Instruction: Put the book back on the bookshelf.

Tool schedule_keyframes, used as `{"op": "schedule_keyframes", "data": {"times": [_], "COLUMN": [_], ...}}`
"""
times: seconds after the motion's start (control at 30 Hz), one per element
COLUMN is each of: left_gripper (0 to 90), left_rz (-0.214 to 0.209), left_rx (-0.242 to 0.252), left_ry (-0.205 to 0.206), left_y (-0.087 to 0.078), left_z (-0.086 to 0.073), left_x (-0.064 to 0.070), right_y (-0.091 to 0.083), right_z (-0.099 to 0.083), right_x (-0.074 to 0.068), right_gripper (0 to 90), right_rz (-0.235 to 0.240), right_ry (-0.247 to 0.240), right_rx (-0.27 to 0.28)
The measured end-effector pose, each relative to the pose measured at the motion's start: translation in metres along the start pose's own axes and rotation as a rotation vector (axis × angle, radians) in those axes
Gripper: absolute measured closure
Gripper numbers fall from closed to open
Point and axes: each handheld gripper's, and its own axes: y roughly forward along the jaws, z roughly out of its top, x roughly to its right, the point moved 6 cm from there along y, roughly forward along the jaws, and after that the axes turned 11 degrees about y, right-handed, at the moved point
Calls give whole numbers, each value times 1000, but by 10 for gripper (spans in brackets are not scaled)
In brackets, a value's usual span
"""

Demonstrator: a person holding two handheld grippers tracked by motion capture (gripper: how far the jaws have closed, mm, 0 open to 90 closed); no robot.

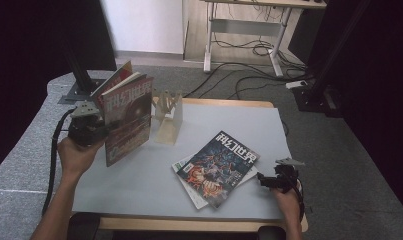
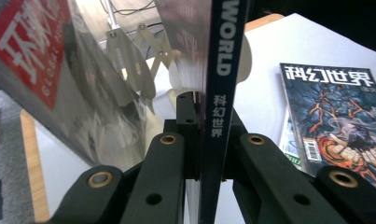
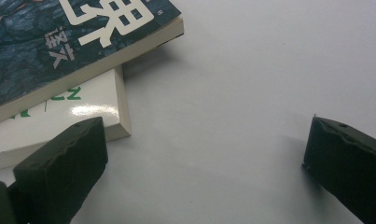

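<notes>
— While the left gripper (image 1: pixel 91 131) holds its magazine (image 1: pixel 127 122) upright at the left of the high view, how far would you say the job has got?

— Partway, I judge. The wooden rack (image 1: pixel 169 117) just right of that magazine looks empty, so nothing seems shelved yet. One magazine is lifted; two more lie flat in a stack at lower centre.

— Is the left claw really gripping?

— Yes. In the left gripper view both jaws are pressed onto the dark blue spine (image 2: pixel 220 93), which stands vertical between them. A second, red-covered magazine (image 1: pixel 113 80) leans behind it, at upper left of that view; whether it is gripped too, I cannot tell.

— What does the held one look like?

— Thin, glossy, reddish-brown cover with large white Chinese characters.

— And further right?

— The top magazine (image 1: pixel 218 167) of the stack is dark blue with an orange figure; it rests askew on a white one (image 3: pixel 59 116). The right gripper (image 1: pixel 275 181) sits at lower right, jaws wide apart on bare table (image 3: pixel 232 93), just beside the stack's corner, touching nothing.
</notes>
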Motion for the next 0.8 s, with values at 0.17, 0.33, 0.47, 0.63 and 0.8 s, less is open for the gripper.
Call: {"op": "schedule_keyframes", "data": {"times": [0.17,0.33,0.47,0.63,0.8], "left_gripper": [844,844,844,844,844], "left_rz": [14,32,39,45,62], "left_rx": [-1,-14,-14,5,11], "left_ry": [-20,-32,-46,-83,-94], "left_y": [4,14,23,37,47], "left_z": [-2,-2,-1,5,8], "left_x": [-4,-8,-10,-13,-14], "right_y": [0,0,0,0,0], "right_z": [0,0,0,0,0], "right_x": [0,0,0,0,0], "right_gripper": [0,0,0,0,0], "right_rz": [0,0,0,0,1], "right_ry": [-1,-2,-2,-1,0], "right_rx": [0,-2,-3,-3,-3]}}
